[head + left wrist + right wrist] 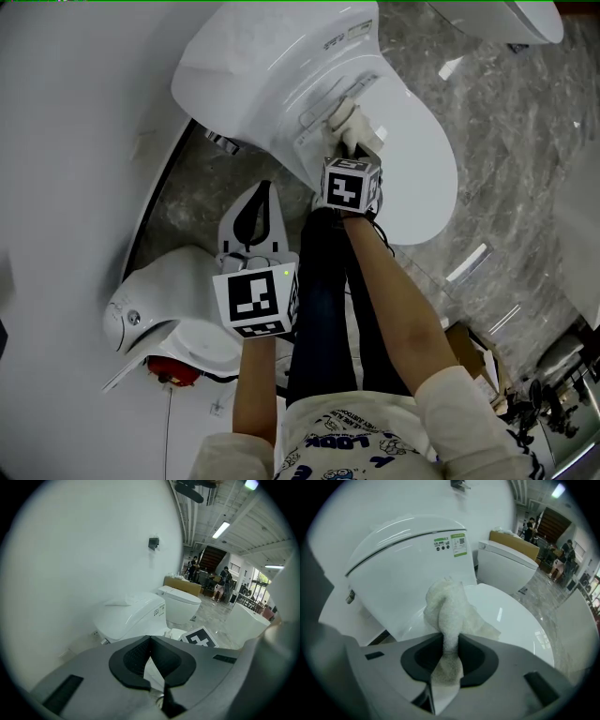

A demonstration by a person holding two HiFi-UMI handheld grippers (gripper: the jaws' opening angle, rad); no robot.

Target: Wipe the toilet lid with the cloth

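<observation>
The white toilet lid (422, 159) lies shut at the upper middle of the head view, with the raised rear unit (272, 66) behind it. A crumpled white cloth (351, 122) rests on the rear of the lid next to that unit. My right gripper (350, 145) is shut on the cloth. In the right gripper view the cloth (447, 604) bulges out between the pads of the right gripper (450, 639) over the glossy lid (513, 620). My left gripper (264, 189) hangs shut and empty above the floor left of the bowl. The left gripper (150, 639) points at the toilet's side (133, 616).
A second white toilet (164, 300) stands at the lower left against the white wall (66, 141), and a third (506, 19) at the top right. The person's legs (328, 309) stand on the grey marble floor (525, 141). Clutter (553, 394) sits at the lower right.
</observation>
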